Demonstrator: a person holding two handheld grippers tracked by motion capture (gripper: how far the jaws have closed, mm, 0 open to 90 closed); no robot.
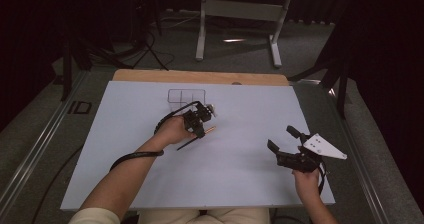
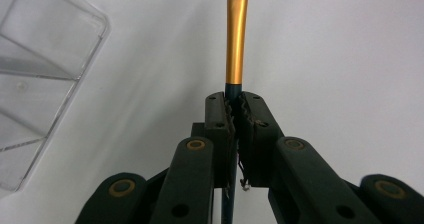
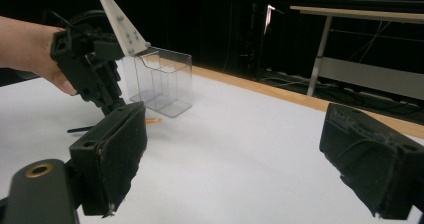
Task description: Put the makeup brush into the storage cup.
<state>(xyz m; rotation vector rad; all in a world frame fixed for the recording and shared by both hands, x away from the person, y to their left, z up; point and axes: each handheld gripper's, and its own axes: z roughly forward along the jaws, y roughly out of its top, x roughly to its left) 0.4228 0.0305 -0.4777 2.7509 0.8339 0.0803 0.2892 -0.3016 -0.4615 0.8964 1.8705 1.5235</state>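
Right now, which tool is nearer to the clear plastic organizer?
Left. The left tool is just in front of the clear organizer, holding a makeup brush. The right tool is far off to the organizer's right, open and empty.

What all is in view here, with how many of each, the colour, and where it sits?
makeup brush: one, dark handle, gold ferrule, pale tip; clamped in the left hand-held gripper, near the middle of the board.
clear organiser: one, see-through plastic with compartments; far side of the board, beside the brush.
white board: one, white; covers the tabletop.
wooden table edge: one, light brown; beyond the board.
metal stand: one, pale grey; on the floor behind.
left hand-held gripper: one, black; shut on the brush.
right hand-held gripper: one, black with grey plate; jaws wide apart, right side of the board.
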